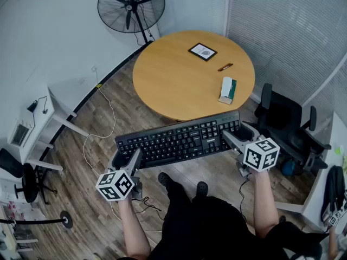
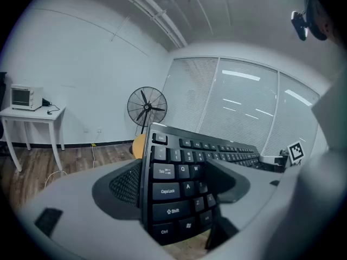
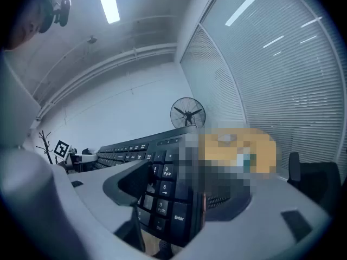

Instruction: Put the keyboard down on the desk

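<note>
Nearest, the left tongs and right tongs stand wide, each clamped across one short end of the long black plastic keyboard. It hangs roughly level in the air above the wood-plank floor, at the near rim of the round pale-wood tabletop. To set it down well, carry it forward with both ends level, lower it flat onto the bare near half, then release both ends together. Textured dark pads grip the rigid matte casing. Farther on, a green-and-white carton, a brown pen and a dark-framed card need clearance.
</note>
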### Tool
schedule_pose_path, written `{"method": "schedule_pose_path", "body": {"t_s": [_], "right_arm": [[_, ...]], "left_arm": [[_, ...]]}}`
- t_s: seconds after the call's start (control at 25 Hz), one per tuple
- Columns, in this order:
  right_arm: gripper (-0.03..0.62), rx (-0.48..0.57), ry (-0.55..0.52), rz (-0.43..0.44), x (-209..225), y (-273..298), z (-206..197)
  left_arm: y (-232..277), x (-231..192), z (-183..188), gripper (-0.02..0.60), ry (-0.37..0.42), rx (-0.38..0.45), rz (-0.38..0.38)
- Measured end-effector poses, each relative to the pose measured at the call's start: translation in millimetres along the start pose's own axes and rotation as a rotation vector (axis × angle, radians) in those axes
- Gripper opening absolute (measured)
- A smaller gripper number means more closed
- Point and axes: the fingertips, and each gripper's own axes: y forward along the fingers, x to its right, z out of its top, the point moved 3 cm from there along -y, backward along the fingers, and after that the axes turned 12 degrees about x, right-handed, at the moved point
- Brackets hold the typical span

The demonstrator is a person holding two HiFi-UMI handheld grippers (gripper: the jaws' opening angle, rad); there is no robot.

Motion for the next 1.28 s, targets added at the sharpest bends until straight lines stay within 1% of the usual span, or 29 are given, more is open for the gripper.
{"method": "schedule_pose_path", "body": {"t_s": [0.32, 0.56, 0.72, 0.92, 1.0, 1.16, 1.28], "right_arm": [[0.313, 0.01, -0.017, 0.009, -3, 3, 5], [0.316, 0.008, -0.016, 0.002, -1, 6, 4], [0.314, -0.016, 0.004, 0.008, 3, 11, -2], [0.314, -0.034, 0.004, 0.01, 7, 15, -9], [0.314, -0.034, 0.009, 0.005, 2, 31, -8], [0.31, -0.043, 0.016, -0.007, -14, 82, -2], [0.309, -0.038, 0.015, -0.013, -22, 110, 1]], "left_arm": [[4, -3, 5, 0.347, 0.001, 0.012, -0.008], [4, -4, -2, 0.345, -0.014, 0.015, -0.003], [6, -6, -8, 0.345, -0.015, 0.005, 0.007], [7, -9, -19, 0.345, -0.028, 0.0, 0.016], [16, -23, -11, 0.345, -0.026, 0.002, 0.01], [45, -67, 10, 0.345, -0.031, -0.005, 0.0], [61, -91, 20, 0.345, -0.031, -0.002, -0.008]]}}
